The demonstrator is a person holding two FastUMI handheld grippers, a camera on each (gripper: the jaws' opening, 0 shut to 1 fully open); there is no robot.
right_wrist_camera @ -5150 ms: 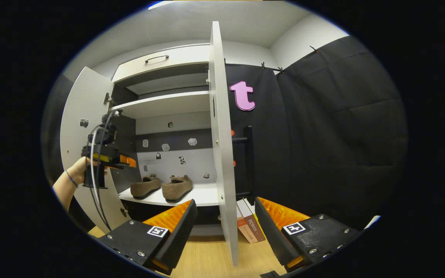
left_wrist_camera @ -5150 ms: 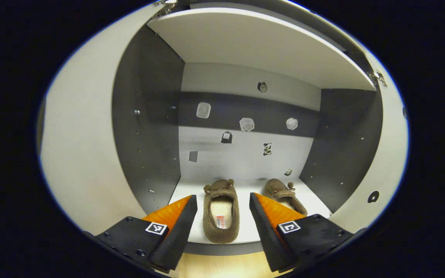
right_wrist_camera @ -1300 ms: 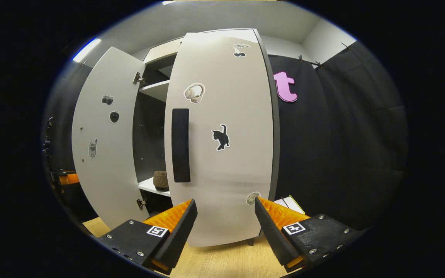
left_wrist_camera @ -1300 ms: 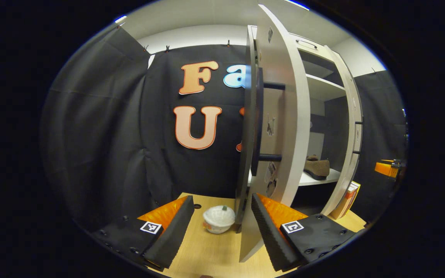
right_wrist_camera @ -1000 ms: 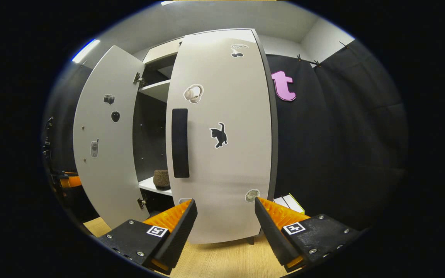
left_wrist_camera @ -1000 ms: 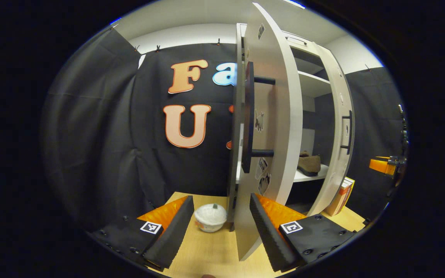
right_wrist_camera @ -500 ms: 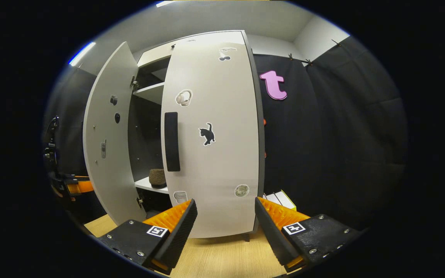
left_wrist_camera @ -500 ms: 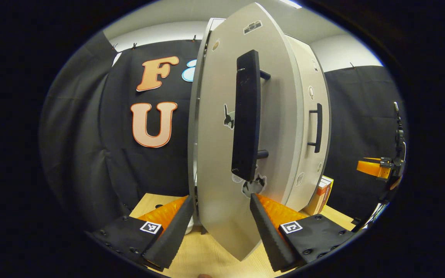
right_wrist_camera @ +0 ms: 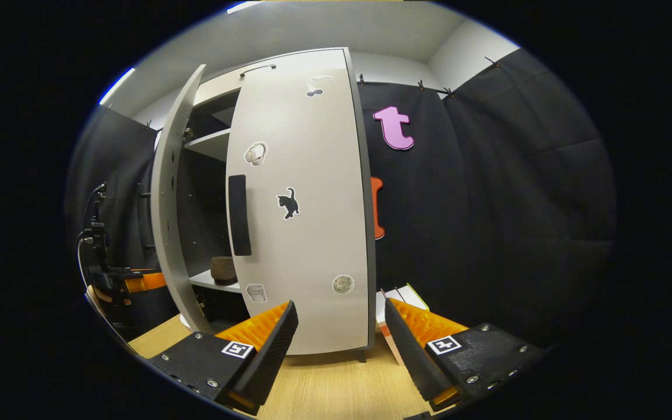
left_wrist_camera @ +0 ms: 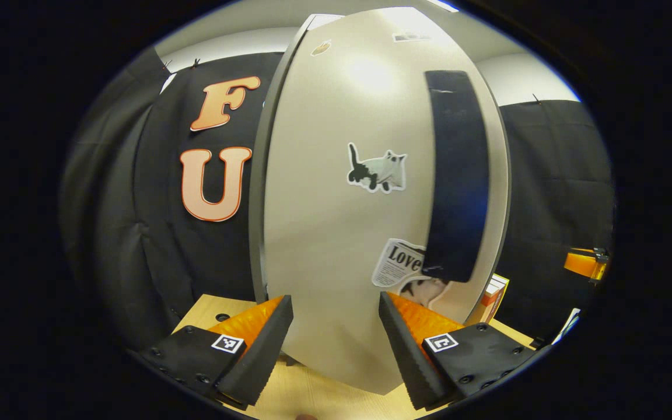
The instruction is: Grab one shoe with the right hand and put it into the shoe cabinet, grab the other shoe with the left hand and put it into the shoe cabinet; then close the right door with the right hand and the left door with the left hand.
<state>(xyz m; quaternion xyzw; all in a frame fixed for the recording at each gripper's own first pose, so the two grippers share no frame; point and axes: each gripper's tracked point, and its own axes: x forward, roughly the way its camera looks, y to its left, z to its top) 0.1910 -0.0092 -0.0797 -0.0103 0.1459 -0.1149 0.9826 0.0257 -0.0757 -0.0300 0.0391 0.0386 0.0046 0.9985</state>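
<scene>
While the left door (right_wrist_camera: 167, 216) stands ajar beside the shut right door (right_wrist_camera: 307, 204), I hold the left gripper (left_wrist_camera: 336, 326) wide and empty against its face. One shoe (right_wrist_camera: 222, 269) sits inside the cabinet on its shelf. A glancing push may slip off; the right gripper (right_wrist_camera: 339, 332), wide, hangs clear.
</scene>
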